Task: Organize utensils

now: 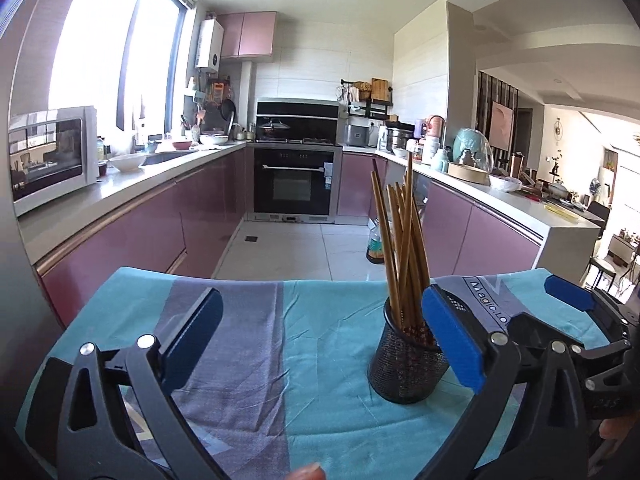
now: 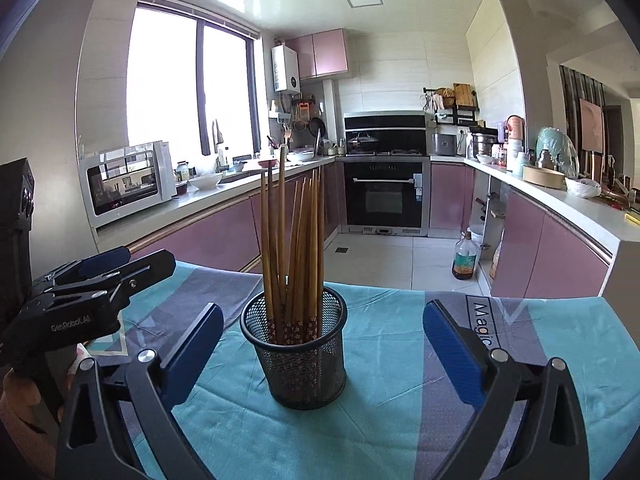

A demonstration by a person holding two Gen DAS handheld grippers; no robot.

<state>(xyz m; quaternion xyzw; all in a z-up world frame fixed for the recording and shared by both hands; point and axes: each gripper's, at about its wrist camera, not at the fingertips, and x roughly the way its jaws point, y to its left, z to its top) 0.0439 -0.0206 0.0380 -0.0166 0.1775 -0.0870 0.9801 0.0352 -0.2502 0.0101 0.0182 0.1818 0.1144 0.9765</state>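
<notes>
A black mesh holder (image 2: 300, 360) stands upright on a table covered with a teal and grey cloth (image 2: 400, 408). Several wooden chopsticks (image 2: 296, 240) stand in it, patterned ends down. My right gripper (image 2: 324, 312) is open wide, with the holder centred between its blue pads and touching neither. My left gripper (image 1: 320, 304) is open too, with nothing between its pads. In the left wrist view the holder (image 1: 404, 364) and chopsticks (image 1: 404, 240) stand just inside its right finger (image 1: 452, 336), which hides part of the rim. The two grippers sit side by side.
The table's far edge (image 1: 280, 280) drops to a tiled kitchen floor. Pink cabinets and counters run along both sides, with an oven (image 2: 384, 196) at the back, a microwave (image 2: 124, 184) on the left and an oil bottle (image 2: 464, 256) on the floor.
</notes>
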